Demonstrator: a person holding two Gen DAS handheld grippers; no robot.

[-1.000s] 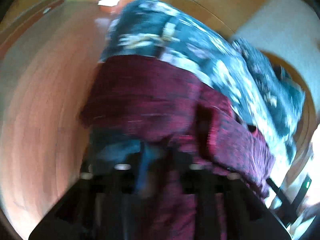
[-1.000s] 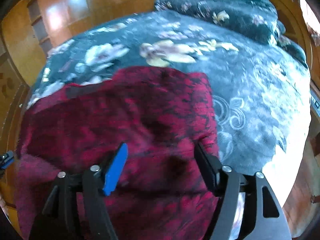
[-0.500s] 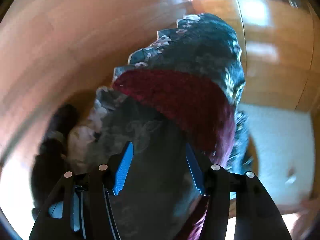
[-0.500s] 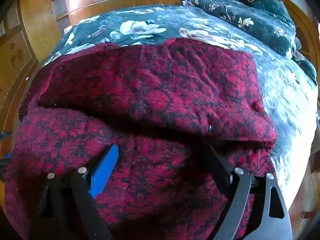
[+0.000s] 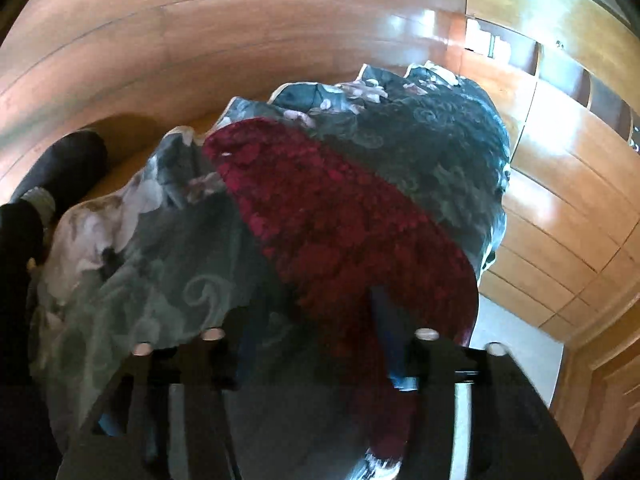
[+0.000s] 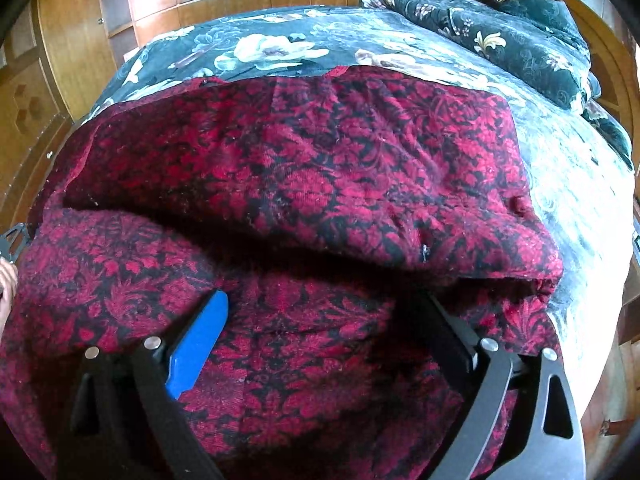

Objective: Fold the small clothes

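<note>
Right wrist view, near to far: right gripper (image 6: 324, 320) at 6 o'clock, jaws spread wide, holding nothing, blue pad on its 8 o'clock finger, dark finger at 4 o'clock. Both fingers sit over the red-and-black garment (image 6: 304, 168), which fills the frame's centre and lies on the floral bedspread (image 6: 276, 46). A folded-over upper layer runs 9 to 3 o'clock, so the long axis is side to side; a dark crease separates it from the lower layer under the fingers. The far edge lies at about 12 o'clock. Past it is bare bedspread, then a dark floral quilt (image 6: 520, 36) bunched at 1 o'clock, with wood wall panels (image 6: 80, 40) at 10 to 11 o'clock. A bit of skin shows at the 9 o'clock edge.

Left wrist view: left gripper (image 5: 312, 320) low at 6 o'clock, dim and blurred, jaws apart and empty, over bedspread with the garment's edge by its 4 o'clock finger. The garment runs as a band from 5 toward 11 o'clock. A dark shoe (image 5: 68, 164) sits at 9 o'clock on the wooden floor (image 5: 200, 40). Cabinets (image 5: 560, 160) at 2 o'clock.
</note>
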